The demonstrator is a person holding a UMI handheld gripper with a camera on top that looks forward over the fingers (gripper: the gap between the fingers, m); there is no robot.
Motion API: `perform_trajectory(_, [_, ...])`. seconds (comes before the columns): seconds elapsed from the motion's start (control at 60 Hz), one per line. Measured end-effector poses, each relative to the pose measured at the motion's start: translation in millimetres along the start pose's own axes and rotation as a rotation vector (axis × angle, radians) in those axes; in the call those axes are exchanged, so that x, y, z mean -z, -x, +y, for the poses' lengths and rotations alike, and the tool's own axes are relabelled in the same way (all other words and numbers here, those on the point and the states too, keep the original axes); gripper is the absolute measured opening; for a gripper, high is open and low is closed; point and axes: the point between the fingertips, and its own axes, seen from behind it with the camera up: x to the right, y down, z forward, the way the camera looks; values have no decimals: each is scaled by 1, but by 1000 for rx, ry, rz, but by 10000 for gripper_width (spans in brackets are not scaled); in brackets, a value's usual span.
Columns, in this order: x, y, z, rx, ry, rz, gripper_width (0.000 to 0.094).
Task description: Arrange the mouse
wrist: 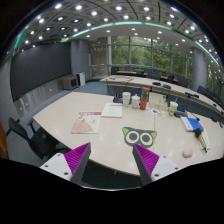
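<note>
The hand-held gripper (113,162) hangs above the near edge of a large pale tabletop (70,118); its two fingers stand well apart, and nothing is between them. The magenta pads (148,161) on the inner faces show clearly, one on each finger; they touch no object.

Just beyond the fingers, on the tabletop, lies a small dark mat (139,135) with a green owl-like figure on it — two round eyes are visible. To the right of this mat, near the right edge of the tabletop, lies a small pale rounded object (188,152); it looks like the mouse, but it is too small to tell with certainty. It rests on the tabletop by itself, apart from the mat and well apart from the fingers.

Farther away there is a reddish booklet (87,122) on the left side, and beside it a white sheet of paper (111,110); behind them stands a group of cups and small containers (136,99) near the middle of the tabletop. On the right side lies a blue object (192,124), next to some other small things that cannot be made out.

Dark chairs (30,138) stand at the left side of the tabletop; behind it there are more desks and large windows — the ceiling has many round lights.
</note>
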Motion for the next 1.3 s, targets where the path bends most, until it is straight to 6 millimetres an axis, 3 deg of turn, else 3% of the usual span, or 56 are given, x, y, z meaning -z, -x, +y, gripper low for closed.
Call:
perform_trajectory(0.133, [-4, -22, 23, -35, 18, 39, 851])
perform_trajectory(0.283, [-7, -89, 75, -73, 61, 132, 850])
perform_trajectory(0.433, [-10, -188, 139, -123, 119, 245, 851])
perform_trajectory(0.533, [-18, -257, 170, -169, 131, 319, 849])
perform_trajectory(0.7, [-55, -371, 194, -203, 99, 404, 845])
perform_trajectory(0.833, [-97, -435, 202, -231, 86, 417, 846])
perform_trajectory(1.033, [-150, -482, 211, -301, 121, 374, 842])
perform_trajectory(1.3, [-198, -506, 178, -272, 97, 340, 841])
